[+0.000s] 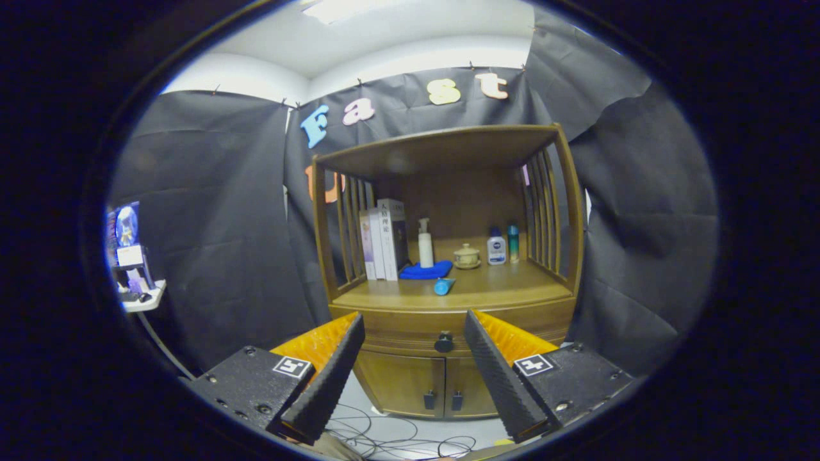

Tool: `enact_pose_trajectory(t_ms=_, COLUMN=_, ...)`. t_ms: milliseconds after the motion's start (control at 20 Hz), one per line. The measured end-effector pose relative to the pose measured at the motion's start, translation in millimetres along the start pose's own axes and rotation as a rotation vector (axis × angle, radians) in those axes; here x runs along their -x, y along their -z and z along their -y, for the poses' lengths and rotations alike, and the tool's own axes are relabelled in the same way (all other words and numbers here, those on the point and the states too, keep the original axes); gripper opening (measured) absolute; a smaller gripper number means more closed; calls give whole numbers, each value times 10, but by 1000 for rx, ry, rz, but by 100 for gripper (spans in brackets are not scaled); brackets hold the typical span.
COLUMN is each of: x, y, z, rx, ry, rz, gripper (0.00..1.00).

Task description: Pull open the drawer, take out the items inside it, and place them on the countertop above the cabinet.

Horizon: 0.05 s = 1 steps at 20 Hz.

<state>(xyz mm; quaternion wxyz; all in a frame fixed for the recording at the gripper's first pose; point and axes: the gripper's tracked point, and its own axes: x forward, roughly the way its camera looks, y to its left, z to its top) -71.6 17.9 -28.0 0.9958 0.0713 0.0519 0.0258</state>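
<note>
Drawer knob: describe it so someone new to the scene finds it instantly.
Start at the wooden cabinet against the black cloth. Just below its countertop runs the shut drawer, and the drawer knob sits at its middle, framed by the open tongs. It is one round dark knob, unlike the paired handles on the doors lower down.

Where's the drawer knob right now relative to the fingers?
In the gripper view, the dark drawer knob sits on the closed drawer front, beyond the open gripper and roughly centred in the gap between its fingers, above the two cabinet doors.
</note>
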Motion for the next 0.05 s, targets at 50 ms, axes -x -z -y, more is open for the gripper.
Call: enact_pose_trajectory(t_ms=50, x=99, y=-39, z=-45, rx=-11, ry=-11, rz=8, gripper=100)
